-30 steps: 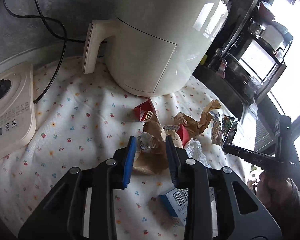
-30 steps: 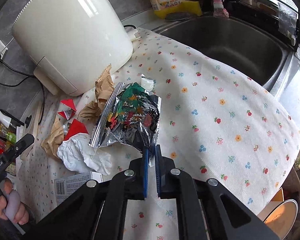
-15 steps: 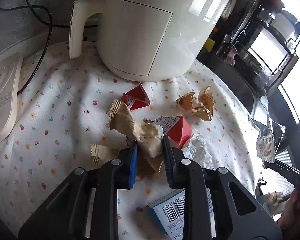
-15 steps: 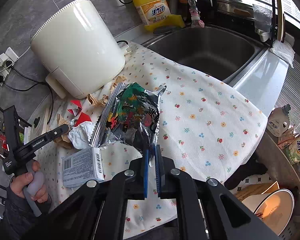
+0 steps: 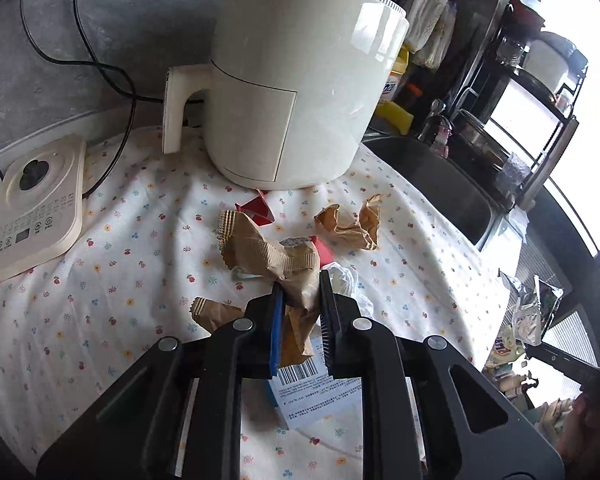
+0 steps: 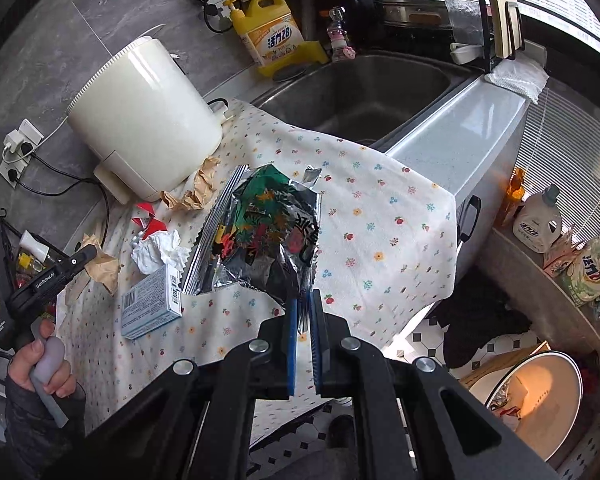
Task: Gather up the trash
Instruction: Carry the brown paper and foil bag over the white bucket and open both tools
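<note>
The left gripper (image 5: pixel 300 296) is clamped on a crumpled brown paper bag (image 5: pixel 268 256), lifted above the flowered cloth surface (image 5: pixel 112 280); the right gripper (image 6: pixel 303 304) pinches a shiny foil snack bag (image 6: pixel 264 232) held over the cloth's near edge. Lower right, a round white bin (image 6: pixel 540 392) on the floor holds some scraps. A white tissue wad (image 6: pixel 158 252), pale blue carton (image 6: pixel 152 300) and red scraps (image 6: pixel 148 220) lie near the cream air fryer (image 5: pixel 296 80); the steel sink (image 6: pixel 360 92) sits far right.

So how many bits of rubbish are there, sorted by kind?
brown paper wrappers: 2, one in the left claw
red cartons: 2
white tissue: 1
barcoded box: 1
foil snack bag: 1, in the right claw
total: 7
</note>
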`<act>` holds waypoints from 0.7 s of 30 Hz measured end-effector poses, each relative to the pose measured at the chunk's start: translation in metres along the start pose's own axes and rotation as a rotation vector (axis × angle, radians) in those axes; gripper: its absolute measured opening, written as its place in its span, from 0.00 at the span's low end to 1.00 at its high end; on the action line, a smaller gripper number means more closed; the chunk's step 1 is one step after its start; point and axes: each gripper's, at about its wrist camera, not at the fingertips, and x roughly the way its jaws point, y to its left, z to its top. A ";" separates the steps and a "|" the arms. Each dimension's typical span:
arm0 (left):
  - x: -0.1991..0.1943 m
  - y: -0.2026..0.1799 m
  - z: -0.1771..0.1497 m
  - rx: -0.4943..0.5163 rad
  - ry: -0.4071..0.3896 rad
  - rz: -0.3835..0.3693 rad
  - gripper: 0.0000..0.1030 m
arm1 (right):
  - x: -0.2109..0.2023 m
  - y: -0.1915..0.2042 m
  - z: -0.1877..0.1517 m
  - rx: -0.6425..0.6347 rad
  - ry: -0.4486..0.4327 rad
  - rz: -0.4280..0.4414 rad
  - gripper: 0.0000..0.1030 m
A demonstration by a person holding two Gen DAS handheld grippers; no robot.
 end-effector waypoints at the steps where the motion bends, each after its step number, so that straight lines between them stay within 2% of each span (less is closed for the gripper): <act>1: -0.005 -0.010 -0.002 0.009 -0.005 -0.009 0.16 | -0.006 -0.008 -0.002 0.006 -0.004 -0.005 0.07; 9: -0.025 -0.109 -0.023 0.104 -0.007 -0.123 0.16 | -0.053 -0.076 -0.032 0.069 -0.020 -0.050 0.07; 21: -0.011 -0.249 -0.099 0.259 0.117 -0.287 0.16 | -0.107 -0.191 -0.097 0.213 0.001 -0.161 0.07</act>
